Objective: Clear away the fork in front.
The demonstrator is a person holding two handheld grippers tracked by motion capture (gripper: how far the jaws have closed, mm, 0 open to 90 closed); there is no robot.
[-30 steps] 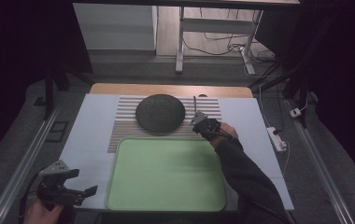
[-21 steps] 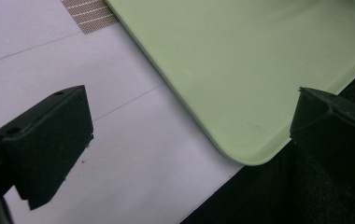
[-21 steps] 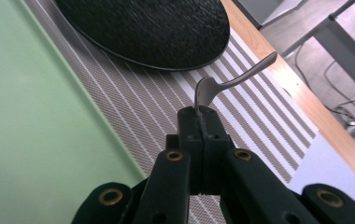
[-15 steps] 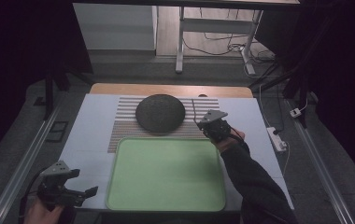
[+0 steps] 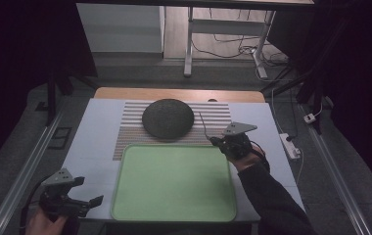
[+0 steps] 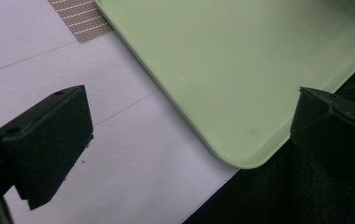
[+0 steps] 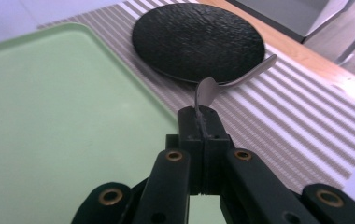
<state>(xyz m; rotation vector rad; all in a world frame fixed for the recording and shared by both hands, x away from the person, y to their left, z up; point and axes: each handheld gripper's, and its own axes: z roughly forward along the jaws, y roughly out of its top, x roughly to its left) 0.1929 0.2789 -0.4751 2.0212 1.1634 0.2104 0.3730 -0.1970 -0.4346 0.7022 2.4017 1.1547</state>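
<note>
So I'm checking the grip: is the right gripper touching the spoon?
Touching. The right gripper view shows the right gripper shut on the spoon, bowl pinched between its jaws.

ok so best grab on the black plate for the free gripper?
Pinch the black plate at its near-left rim: it lies flat on the striped mat, and the left gripper stands open on that side. The spoon crowds the right.
</note>
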